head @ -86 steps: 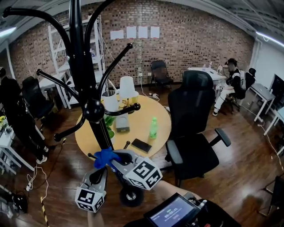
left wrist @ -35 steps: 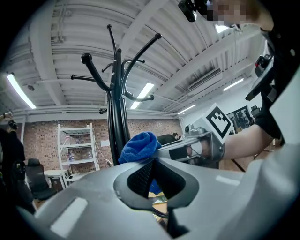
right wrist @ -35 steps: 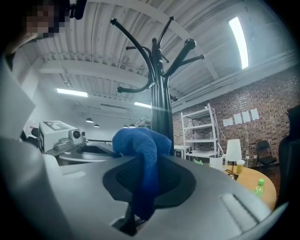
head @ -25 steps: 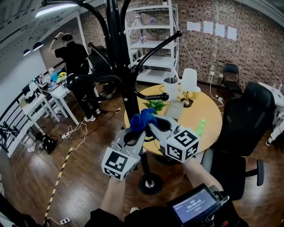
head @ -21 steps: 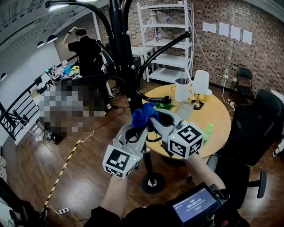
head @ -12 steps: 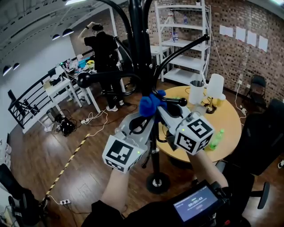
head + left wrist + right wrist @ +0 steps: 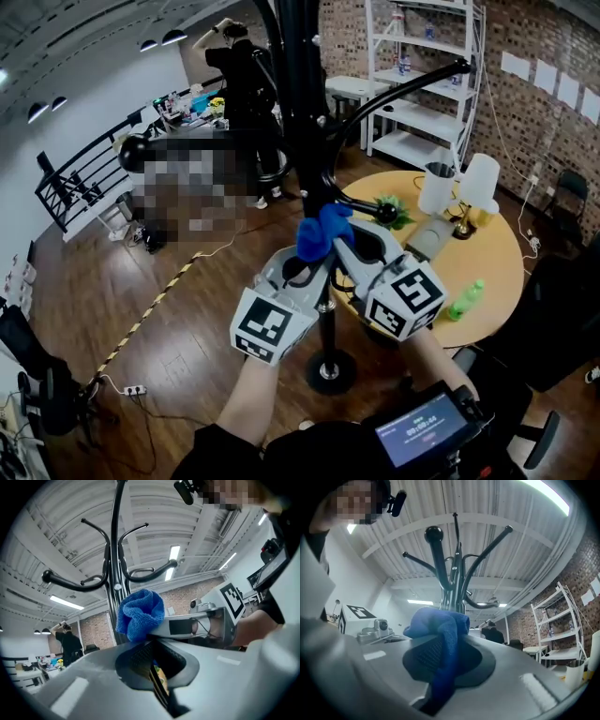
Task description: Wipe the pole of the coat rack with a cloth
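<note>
Okay, right gripper [image 7: 333, 246] clenched on blue cloth [image 7: 322, 232], at upright pole [image 7: 301, 103] just ahead; left gripper [image 7: 296, 273] closed empty, alongside.

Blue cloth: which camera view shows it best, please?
The right gripper view: the blue cloth fills the middle and runs down between the shut jaws of the right gripper. The left gripper view shows only its bunched end. The head view shows it small, by the pole.
</note>
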Demonstrator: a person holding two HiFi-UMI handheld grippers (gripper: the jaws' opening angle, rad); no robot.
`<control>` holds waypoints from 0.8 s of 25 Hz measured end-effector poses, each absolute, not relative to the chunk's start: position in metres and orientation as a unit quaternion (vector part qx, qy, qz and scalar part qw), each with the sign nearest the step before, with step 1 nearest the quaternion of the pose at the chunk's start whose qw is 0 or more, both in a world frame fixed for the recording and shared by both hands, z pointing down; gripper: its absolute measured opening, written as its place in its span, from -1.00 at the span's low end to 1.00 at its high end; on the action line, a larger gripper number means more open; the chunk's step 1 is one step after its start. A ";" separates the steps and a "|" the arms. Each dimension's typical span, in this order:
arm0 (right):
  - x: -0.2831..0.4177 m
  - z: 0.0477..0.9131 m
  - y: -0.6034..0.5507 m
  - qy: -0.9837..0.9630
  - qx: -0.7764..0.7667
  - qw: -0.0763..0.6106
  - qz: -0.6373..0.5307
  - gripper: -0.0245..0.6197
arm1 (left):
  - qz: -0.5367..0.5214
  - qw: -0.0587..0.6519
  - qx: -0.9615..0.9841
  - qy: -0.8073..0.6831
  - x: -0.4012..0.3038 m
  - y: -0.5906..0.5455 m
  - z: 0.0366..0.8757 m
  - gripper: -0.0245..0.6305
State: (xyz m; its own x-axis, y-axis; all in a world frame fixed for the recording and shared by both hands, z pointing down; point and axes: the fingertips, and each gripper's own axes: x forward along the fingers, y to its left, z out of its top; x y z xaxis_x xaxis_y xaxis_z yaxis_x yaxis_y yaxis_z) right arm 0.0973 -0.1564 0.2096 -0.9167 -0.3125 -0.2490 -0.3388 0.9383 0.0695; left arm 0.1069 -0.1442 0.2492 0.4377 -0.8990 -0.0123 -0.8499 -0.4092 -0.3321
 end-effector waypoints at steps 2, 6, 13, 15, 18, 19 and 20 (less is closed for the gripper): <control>0.097 0.237 -0.157 0.980 -0.167 0.097 0.042 -0.76 | -0.104 0.110 -0.836 0.528 0.107 -0.145 0.276 -0.92; 0.091 0.288 -0.155 0.985 -0.166 0.044 0.010 -0.76 | -0.160 0.067 -0.827 0.535 0.104 -0.142 0.327 -0.92; 0.090 0.362 -0.152 0.984 -0.172 -0.010 -0.046 -0.76 | -0.271 0.034 -0.809 0.521 0.102 -0.132 0.397 -0.92; 0.090 0.376 -0.151 0.983 -0.174 -0.025 -0.057 -0.76 | -0.307 0.037 -0.798 0.518 0.099 -0.126 0.409 -0.92; 0.090 0.401 -0.149 0.981 -0.176 -0.054 -0.066 -0.76 | -0.301 0.029 -0.791 0.532 0.090 -0.107 0.415 -0.92; 0.089 0.409 -0.149 0.980 -0.176 -0.061 -0.070 -0.76 | -0.289 0.027 -0.790 0.540 0.087 -0.100 0.413 -0.92; 0.089 0.416 -0.149 0.979 -0.177 -0.065 -0.072 -0.76 | -0.275 0.028 -0.788 0.550 0.084 -0.094 0.411 -0.92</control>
State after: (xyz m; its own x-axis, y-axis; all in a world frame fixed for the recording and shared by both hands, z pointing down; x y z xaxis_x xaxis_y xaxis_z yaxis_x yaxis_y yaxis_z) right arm 0.0894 -0.1488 0.4158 -0.9292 -0.3364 0.1532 -0.3552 0.9273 -0.1180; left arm 0.0839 -0.0943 0.4113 0.2444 -0.8820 0.4029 -0.8514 -0.3940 -0.3461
